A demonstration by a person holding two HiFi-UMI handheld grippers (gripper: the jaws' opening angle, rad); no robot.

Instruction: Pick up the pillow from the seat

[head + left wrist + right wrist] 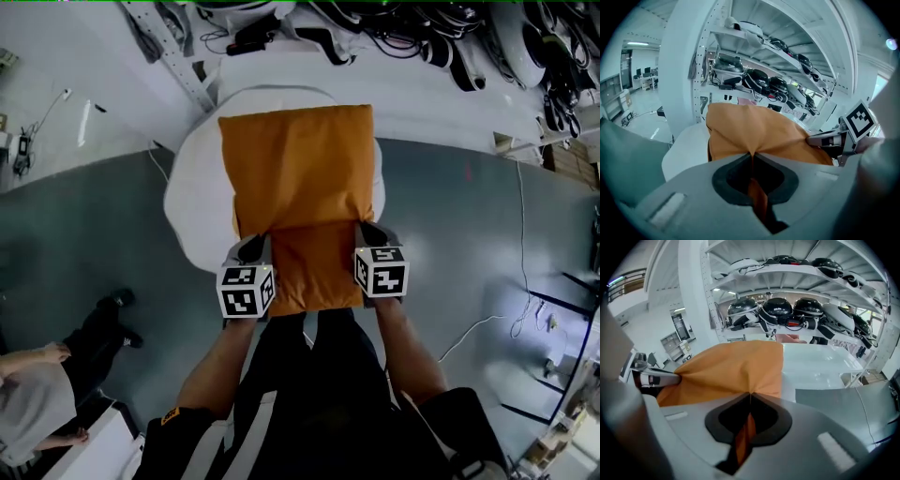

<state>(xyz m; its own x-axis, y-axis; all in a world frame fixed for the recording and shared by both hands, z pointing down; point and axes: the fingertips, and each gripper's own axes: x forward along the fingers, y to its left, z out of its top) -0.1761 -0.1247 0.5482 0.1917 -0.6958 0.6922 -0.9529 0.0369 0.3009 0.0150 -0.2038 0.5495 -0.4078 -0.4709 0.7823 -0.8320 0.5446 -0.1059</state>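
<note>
L gripper (752, 157) + R gripper (750, 395) jaws pinching pillow (300, 178) near-edge corners, over seat (192, 202).

Grey floor (84, 216) crossed by white cables (519, 244); white shelving rack (696, 296) loaded with black helmet-like gear (776, 310); bright, even light.

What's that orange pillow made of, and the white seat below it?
The pillow looks like soft, matte woven cloth: it puckers into fine creases where the left tool and right tool pinch its edge. The seat looks smooth, white and softly rounded, perhaps padded upholstery or moulded plastic; the pictures leave that open.
</note>
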